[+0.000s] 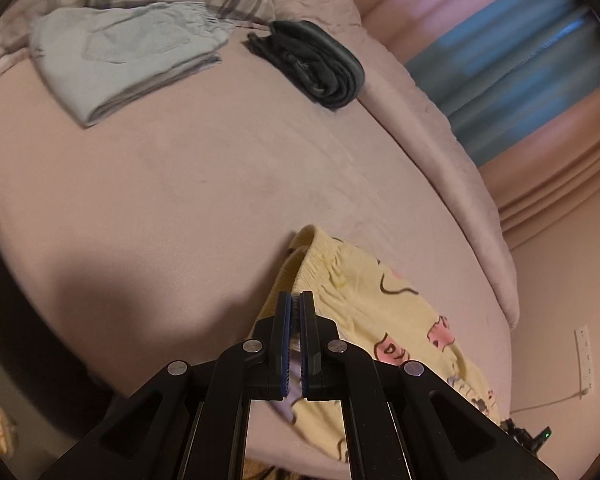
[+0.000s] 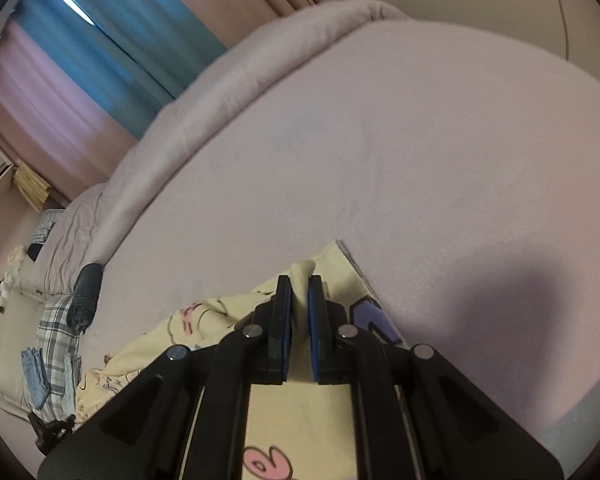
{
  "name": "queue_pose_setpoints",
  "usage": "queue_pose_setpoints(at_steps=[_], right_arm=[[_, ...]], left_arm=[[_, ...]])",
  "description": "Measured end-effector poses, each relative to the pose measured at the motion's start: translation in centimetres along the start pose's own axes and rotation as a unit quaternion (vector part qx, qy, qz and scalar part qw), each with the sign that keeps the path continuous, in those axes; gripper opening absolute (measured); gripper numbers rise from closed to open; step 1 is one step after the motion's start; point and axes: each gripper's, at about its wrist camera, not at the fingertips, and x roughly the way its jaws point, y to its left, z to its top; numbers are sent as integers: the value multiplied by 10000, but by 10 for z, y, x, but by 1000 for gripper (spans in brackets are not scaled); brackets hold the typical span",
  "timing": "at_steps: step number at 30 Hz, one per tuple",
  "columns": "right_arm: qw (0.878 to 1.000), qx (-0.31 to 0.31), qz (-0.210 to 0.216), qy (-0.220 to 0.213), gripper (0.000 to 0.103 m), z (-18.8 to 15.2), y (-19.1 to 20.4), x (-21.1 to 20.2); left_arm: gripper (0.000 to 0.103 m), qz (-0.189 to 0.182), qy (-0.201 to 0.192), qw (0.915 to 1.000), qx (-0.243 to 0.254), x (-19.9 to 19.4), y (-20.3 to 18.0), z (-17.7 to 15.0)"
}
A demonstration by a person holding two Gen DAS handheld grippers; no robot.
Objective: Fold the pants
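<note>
Left gripper: fingers nearly closed, clamping the elastic waistband of the yellow printed pants, angled down over the bed. Right gripper: fingers pinching a raised fold of the pants, which trail beneath it.

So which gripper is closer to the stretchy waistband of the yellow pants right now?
Left. The left gripper is pinched on the yellow pants right at the gathered waistband. The right gripper grips a plain edge of the same pants, no waistband showing there.
</note>
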Motion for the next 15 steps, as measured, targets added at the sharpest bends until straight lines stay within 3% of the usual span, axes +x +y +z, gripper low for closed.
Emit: queue_pose_setpoints(at_steps=[4, 9, 11, 13, 14, 15], right_arm=[[9999, 4, -123, -9, 8, -17, -7, -13], [9990, 316, -180, 256, 9, -46, -39, -11], [9988, 357, -144, 300, 9, -51, -41, -9], [9986, 380, -214, 313, 18, -46, -36, -14], [9982, 344, -367, 326, 23, -41, -31, -16], [9978, 289, -514, 293, 34, -36, -27, -19]], left_arm=[[0, 108, 255, 9991, -322, -1, 23, -14], [2, 498, 555, 9968, -280, 13, 39, -31], [2, 920, 570, 9938, -268, 14, 39, -29], [2, 1347, 566, 9891, -194, 12, 39, -21], [2, 1282, 562, 9900, -180, 8, 38, -17], [2, 1181, 530, 9914, -164, 3, 36, -15]])
